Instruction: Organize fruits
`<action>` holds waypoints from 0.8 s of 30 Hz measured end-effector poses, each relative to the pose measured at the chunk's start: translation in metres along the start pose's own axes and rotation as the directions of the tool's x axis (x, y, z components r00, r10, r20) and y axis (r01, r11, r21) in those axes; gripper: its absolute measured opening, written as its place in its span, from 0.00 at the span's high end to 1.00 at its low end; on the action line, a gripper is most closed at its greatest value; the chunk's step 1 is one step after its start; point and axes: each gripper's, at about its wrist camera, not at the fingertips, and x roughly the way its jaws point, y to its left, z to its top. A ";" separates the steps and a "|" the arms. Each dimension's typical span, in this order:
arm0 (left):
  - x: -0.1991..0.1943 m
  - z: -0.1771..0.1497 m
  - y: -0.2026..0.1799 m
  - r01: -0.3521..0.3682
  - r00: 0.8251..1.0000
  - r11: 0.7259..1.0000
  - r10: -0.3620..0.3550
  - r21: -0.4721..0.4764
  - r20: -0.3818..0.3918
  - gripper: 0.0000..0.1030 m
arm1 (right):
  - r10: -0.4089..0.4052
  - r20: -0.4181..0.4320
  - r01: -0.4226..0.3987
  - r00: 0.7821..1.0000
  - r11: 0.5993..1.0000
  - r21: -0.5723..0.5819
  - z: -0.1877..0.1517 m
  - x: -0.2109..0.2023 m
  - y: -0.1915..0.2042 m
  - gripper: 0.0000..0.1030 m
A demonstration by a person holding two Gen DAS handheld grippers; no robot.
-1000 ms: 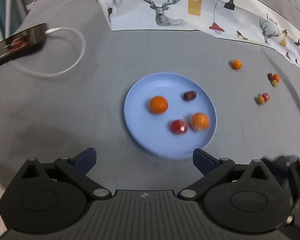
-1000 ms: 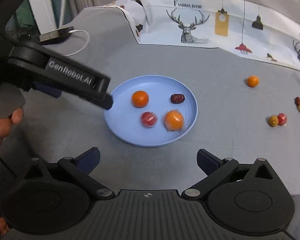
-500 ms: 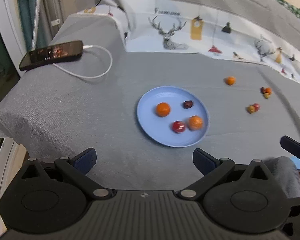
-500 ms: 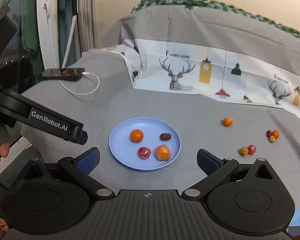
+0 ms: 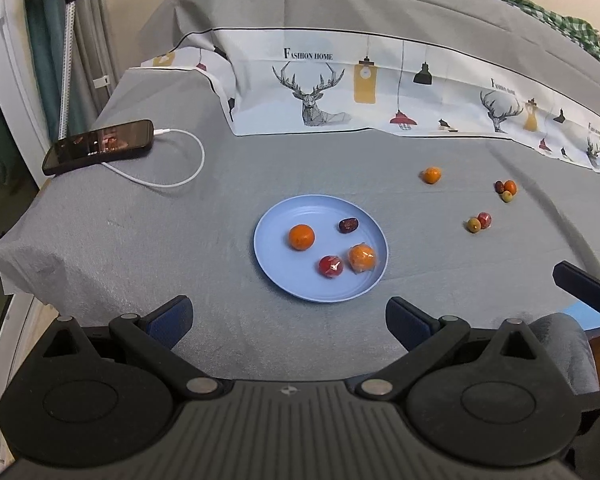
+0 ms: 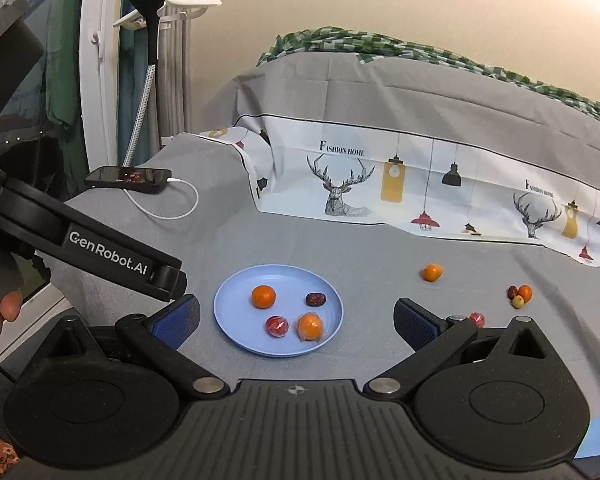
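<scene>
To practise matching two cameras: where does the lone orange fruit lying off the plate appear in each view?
Left wrist: lone orange fruit, upper right of centre, on the grey cloth beyond the blue plate.
Right wrist: lone orange fruit, right of centre, beyond the blue plate.
Shared landmark: the blue plate.

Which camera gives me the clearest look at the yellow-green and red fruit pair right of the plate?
Left wrist: the yellow-green and red fruit pair sits unobstructed on the cloth. Right wrist shows only the red one, partly behind its claw finger.

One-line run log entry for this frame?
left gripper: open, empty | right gripper: open, empty | blue plate: four fruits | loose fruits: on grey cloth
</scene>
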 end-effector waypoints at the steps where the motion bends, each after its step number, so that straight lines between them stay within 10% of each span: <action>1: 0.000 0.000 -0.001 -0.002 1.000 1.000 0.002 0.003 0.002 0.00 | -0.001 0.005 0.001 1.000 1.000 -0.005 -0.001 -0.001 0.001 0.01; 24: 0.031 0.005 -0.010 -0.014 0.996 1.000 0.015 0.007 -0.082 0.00 | 0.030 -0.043 -0.028 0.999 0.998 0.047 -0.012 0.022 -0.011 0.01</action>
